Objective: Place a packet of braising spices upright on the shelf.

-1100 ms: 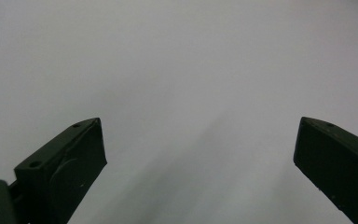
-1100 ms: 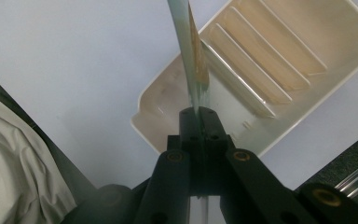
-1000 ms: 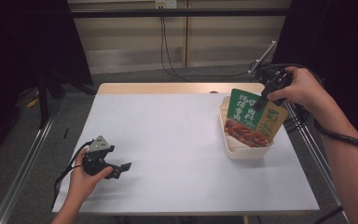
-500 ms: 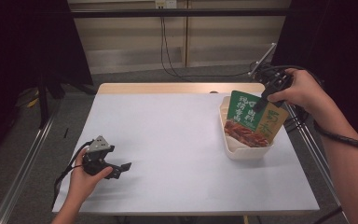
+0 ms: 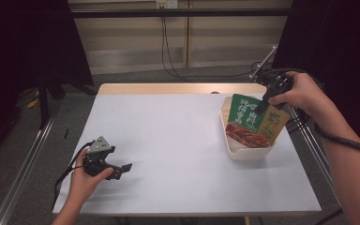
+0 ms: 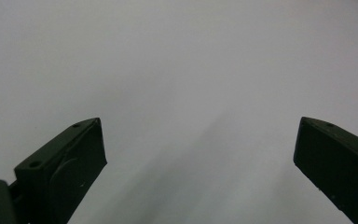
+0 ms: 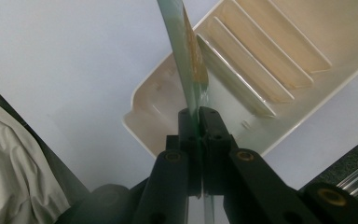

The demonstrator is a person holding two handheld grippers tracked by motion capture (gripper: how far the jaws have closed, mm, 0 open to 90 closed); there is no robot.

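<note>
Because the green packet (image 5: 246, 115) is being slotted upright into the ribbed white tray (image 5: 243, 153), its top edge is pinched by the right tongs (image 7: 198, 113), while the left tongs (image 5: 125, 167) are rested spread on the counter (image 5: 168, 140).

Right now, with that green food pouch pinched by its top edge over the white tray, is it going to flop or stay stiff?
The green pouch probably holds its shape: gripped only at its top edge by the right hand-held gripper, it hangs flat without drooping. It looks thin edge-on, so likely light. Its glossy film may be slippery, and released upright in the white tray it could tip sideways.
</note>
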